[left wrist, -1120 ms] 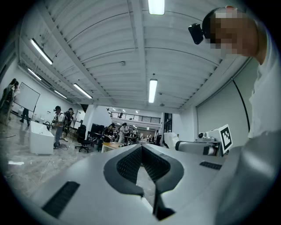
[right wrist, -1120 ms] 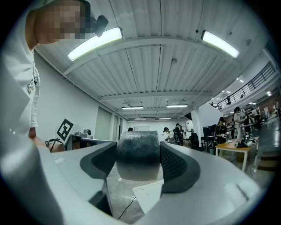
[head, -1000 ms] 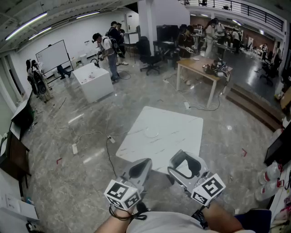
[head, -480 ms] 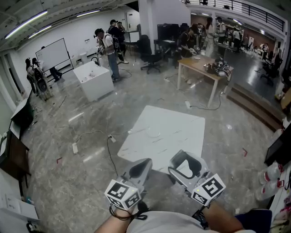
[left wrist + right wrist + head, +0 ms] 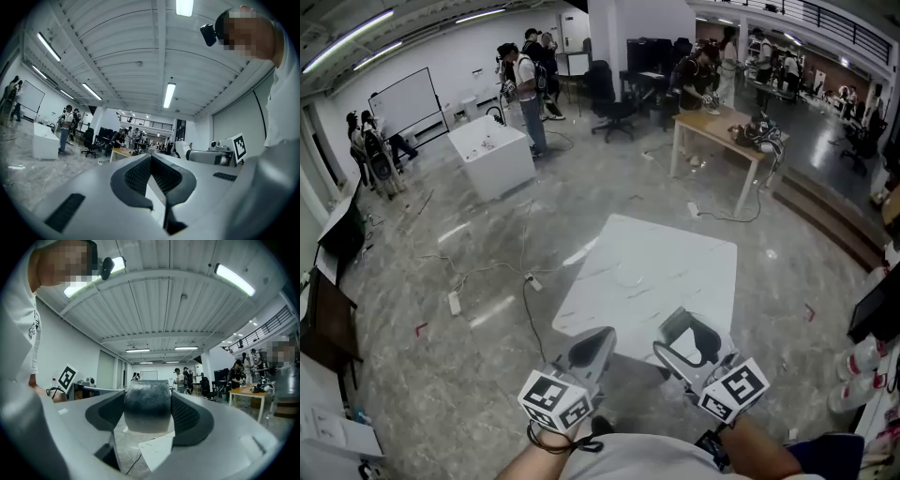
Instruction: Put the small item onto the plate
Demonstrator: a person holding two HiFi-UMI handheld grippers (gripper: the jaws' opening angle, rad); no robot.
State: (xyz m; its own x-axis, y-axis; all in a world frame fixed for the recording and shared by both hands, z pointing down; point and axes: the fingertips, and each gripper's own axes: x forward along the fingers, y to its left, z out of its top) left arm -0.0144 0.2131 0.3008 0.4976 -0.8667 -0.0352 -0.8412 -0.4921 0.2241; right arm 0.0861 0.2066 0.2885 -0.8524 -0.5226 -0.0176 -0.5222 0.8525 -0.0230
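R tongs (image 5: 689, 339) clamped on small item (image 5: 147, 408): dark, stubby, held close to body. L tongs (image 5: 151, 161) closed, empty. Plate (image 5: 630, 276), a faint ring on white desk (image 5: 703, 267), lies ahead & below, slightly L of R tongs.

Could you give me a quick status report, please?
Left gripper shut, empty. Right gripper shut on small dark item. Plate ahead on white table, not yet reached. No obstacle seen.

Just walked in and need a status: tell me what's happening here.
A person faces a white table with a gripper in each hand. The right gripper is shut on a dark grey, textured small item. The left gripper is shut and empty. The item is not yet on the table.
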